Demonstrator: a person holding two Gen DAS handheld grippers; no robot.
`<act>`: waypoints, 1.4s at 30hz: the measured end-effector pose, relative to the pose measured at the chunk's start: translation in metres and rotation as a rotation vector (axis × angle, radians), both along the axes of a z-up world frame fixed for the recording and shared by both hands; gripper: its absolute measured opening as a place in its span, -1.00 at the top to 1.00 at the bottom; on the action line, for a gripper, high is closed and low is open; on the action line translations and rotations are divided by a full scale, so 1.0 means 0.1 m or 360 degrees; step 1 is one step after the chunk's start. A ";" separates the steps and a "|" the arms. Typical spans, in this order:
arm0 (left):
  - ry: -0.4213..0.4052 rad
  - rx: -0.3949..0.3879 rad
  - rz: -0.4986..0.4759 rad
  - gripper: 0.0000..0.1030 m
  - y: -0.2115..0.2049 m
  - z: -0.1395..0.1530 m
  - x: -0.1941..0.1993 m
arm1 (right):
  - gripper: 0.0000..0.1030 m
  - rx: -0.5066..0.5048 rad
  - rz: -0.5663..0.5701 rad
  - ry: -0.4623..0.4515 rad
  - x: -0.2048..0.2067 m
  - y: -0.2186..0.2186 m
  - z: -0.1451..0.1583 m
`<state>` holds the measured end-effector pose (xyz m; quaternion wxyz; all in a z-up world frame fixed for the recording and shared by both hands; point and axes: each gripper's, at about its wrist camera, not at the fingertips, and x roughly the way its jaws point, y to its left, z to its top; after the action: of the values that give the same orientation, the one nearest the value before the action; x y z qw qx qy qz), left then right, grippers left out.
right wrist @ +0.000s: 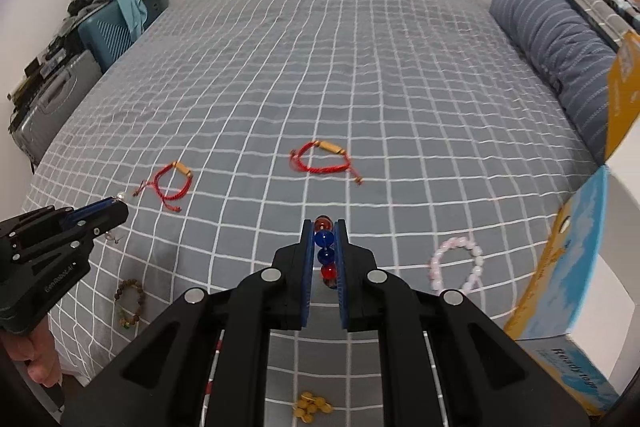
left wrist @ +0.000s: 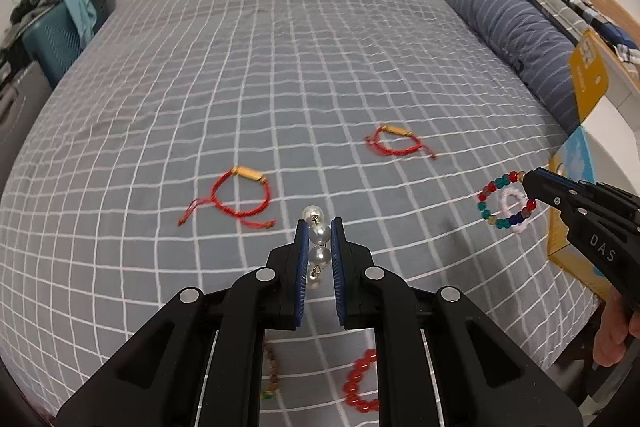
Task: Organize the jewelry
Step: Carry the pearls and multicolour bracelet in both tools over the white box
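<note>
Closest in, the left gripper (left wrist: 319,231) is clamped on a pearl bracelet (left wrist: 319,242) and the right gripper (right wrist: 324,235) on a multicolour bead bracelet (right wrist: 325,251) — both off the bed (right wrist: 360,67). Early days: beyond them two red cord bracelets (right wrist: 320,158) are unsorted.

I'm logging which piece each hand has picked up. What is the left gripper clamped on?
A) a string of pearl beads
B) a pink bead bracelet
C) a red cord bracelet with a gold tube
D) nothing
A: the left wrist view shows the left gripper shut on the pearl beads, which sit between its blue pads, while both red cord bracelets lie on the bed.
</note>
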<state>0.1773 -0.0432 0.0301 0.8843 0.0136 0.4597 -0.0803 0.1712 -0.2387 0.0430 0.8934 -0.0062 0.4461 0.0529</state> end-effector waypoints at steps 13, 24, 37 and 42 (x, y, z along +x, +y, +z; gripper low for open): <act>-0.0081 -0.0025 -0.0192 0.79 -1.04 0.36 0.04 | 0.82 0.0003 -0.0191 -0.0156 -0.29 -0.86 0.53; -0.0119 -0.0075 -0.0471 0.79 -2.23 0.48 -0.12 | 0.82 -0.0001 -0.0491 -0.0226 -0.72 -1.98 0.75; -0.0069 -0.0122 -0.0799 0.79 -3.56 0.34 -0.30 | 0.82 -0.0041 -0.0842 -0.0171 -1.34 -3.12 0.64; -0.0034 -0.0126 -0.0879 0.79 -3.95 0.21 -0.32 | 0.82 -0.0048 -0.0959 -0.0122 -1.45 -3.44 0.50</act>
<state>0.1448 -0.4378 0.0513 0.8335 0.1046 0.4259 -0.3362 0.0265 -0.5825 0.0930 0.8849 0.1112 0.3946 -0.2213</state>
